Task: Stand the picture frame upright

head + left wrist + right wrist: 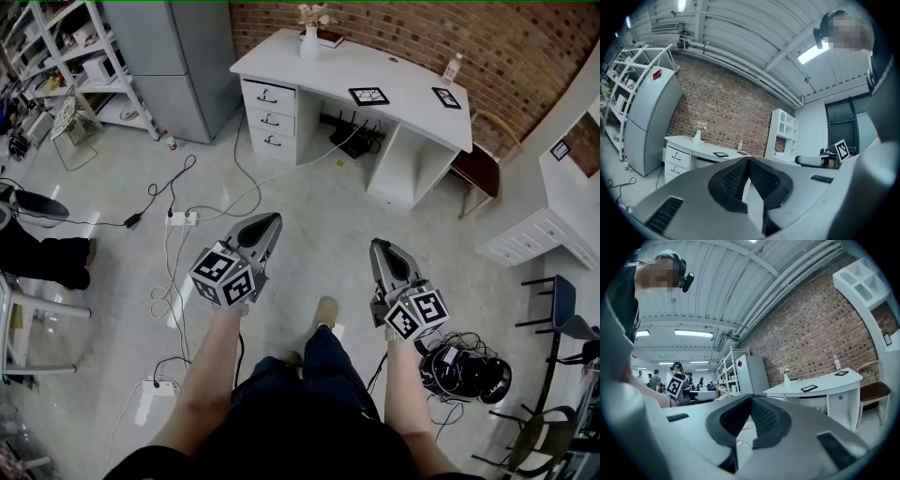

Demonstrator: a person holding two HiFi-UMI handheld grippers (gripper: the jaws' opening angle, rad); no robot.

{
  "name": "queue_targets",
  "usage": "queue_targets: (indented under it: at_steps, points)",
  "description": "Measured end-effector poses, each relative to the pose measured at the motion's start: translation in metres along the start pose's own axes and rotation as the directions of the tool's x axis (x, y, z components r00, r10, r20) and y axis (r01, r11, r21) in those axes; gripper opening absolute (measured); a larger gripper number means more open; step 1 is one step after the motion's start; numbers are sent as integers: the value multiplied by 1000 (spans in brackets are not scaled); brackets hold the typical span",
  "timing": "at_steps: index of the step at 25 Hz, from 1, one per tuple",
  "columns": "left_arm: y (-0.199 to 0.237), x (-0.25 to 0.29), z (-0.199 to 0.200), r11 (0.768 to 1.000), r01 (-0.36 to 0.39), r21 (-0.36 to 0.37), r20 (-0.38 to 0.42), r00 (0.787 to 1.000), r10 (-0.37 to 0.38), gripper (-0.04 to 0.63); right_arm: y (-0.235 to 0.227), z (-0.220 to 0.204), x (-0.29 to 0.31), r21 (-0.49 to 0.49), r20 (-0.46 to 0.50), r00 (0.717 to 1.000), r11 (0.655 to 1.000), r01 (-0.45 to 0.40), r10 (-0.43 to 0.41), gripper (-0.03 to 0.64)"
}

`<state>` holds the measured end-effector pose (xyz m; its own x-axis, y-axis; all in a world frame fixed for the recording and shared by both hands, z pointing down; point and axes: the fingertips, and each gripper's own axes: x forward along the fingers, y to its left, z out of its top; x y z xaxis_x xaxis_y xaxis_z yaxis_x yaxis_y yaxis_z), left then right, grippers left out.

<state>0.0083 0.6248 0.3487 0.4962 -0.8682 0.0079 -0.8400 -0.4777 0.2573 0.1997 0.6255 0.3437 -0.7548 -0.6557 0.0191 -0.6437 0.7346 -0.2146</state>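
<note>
Two black picture frames lie flat on the white curved desk [412, 94]: one frame [368, 96] near the middle, a smaller frame [446, 97] toward the right end. Both show again in the left gripper view, frame [721, 154] on the desk, and in the right gripper view, frame [809, 388] and the far frame [842, 373]. My left gripper [273, 221] and right gripper [378, 246] are held over the floor, well short of the desk. Both are shut with nothing between the jaws.
A white vase with flowers [310, 37] and a book stand at the desk's back, a bottle [454, 67] at its right. A wooden chair [478, 164] sits right of the desk. Cables and a power strip [180, 217] lie on the floor; a grey fridge [173, 56] stands left.
</note>
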Motion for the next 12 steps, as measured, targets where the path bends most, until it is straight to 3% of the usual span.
queue_targets:
  at_steps: [12]
  points:
    - [39,100,2,1000,-9,-11,-9,1000,9,2,-92,7,60,-8,-22,1000,1000,9,-9,0]
